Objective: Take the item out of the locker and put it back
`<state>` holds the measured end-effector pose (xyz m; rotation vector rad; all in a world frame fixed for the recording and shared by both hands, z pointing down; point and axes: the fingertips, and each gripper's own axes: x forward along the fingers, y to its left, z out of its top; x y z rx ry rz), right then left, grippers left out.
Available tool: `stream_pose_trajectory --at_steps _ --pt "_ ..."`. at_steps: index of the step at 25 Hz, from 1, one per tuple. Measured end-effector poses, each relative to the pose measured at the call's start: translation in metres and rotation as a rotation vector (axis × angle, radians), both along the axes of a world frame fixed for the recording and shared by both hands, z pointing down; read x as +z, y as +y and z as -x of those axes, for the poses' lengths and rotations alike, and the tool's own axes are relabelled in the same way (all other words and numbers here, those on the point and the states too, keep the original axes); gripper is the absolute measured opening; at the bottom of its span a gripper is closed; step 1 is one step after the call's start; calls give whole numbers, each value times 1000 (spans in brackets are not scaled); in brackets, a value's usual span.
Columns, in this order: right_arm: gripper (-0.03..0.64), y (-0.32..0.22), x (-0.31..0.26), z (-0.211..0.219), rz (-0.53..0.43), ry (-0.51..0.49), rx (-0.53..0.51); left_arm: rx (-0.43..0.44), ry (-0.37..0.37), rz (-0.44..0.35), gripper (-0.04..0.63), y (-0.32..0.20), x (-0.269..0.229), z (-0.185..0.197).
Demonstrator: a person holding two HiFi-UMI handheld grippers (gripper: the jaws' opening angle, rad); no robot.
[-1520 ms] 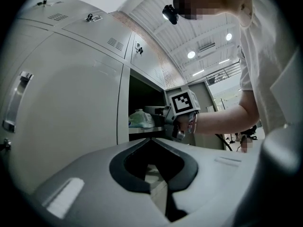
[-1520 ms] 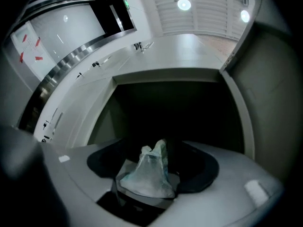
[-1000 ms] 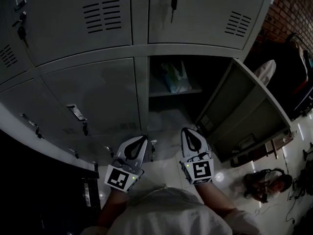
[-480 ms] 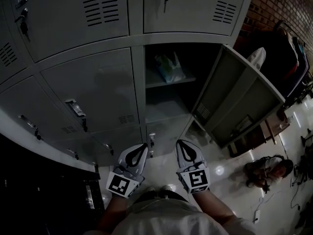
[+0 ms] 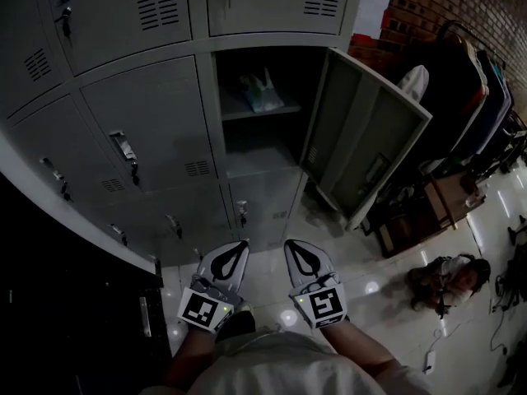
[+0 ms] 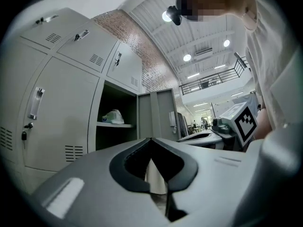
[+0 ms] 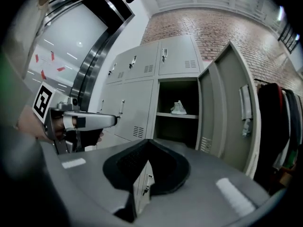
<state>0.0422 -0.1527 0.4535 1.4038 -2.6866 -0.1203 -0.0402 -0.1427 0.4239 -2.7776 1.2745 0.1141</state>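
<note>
Bag [image 5: 257, 91] on locker shelf [image 5: 262, 113]: probably light, soft, crinkly; pinch its bunched top. Jaws of left gripper [image 5: 242, 245] and right gripper [image 5: 290, 244] closed, empty.

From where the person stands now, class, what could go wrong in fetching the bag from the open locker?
Both the left gripper and right gripper are shut; unless opened first, they may just push the bag deeper on its shelf. The open door juts out at the right, so the right gripper could knock it. The bag looks soft and crumpled; a pinch might slip.
</note>
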Motion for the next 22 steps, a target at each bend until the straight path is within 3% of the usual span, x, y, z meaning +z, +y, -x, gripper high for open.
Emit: stream_pose_trajectory --at_steps 10,22 --pt "-2 111 6 -70 37 -10 -62 -88 17 20 -32 115 10 -75" --pt "-2 143 -10 -64 15 -21 -101 -139 6 -16 -32 154 -11 -59"
